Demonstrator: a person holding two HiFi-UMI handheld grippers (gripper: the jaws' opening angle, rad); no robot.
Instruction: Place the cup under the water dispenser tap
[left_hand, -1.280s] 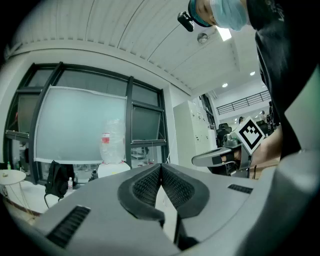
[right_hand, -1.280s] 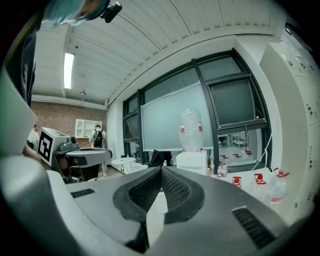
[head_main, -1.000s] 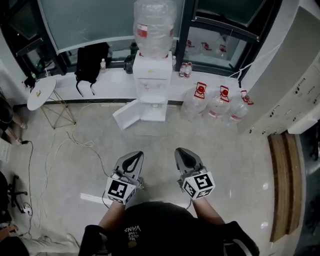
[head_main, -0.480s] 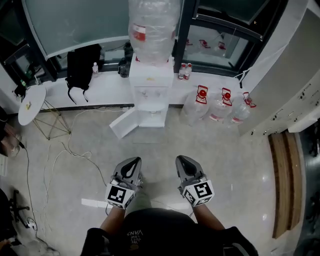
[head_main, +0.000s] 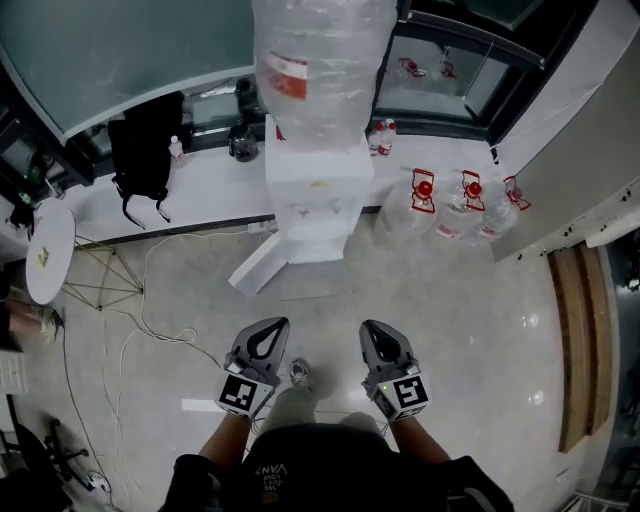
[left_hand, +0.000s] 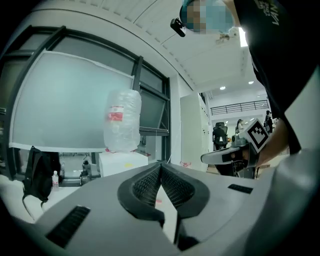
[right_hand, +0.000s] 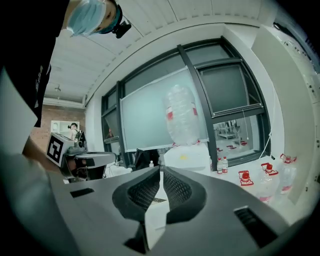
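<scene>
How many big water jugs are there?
4. One jug sits upside down on the water dispenser; three red-capped jugs stand in a row on the floor to its right. More may be hidden.

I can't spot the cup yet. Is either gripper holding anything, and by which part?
Nothing is held: the left gripper and the right gripper are both shut, with nothing between their jaws.

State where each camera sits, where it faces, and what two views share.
Head view: on the person's head, facing steeply down at the water dispenser; forearms, left gripper, right gripper show.
Left gripper view: on that gripper, facing along its shut fingers; right gripper at right.
Right gripper view: likewise; left gripper at left.
All share the water dispenser.
</scene>
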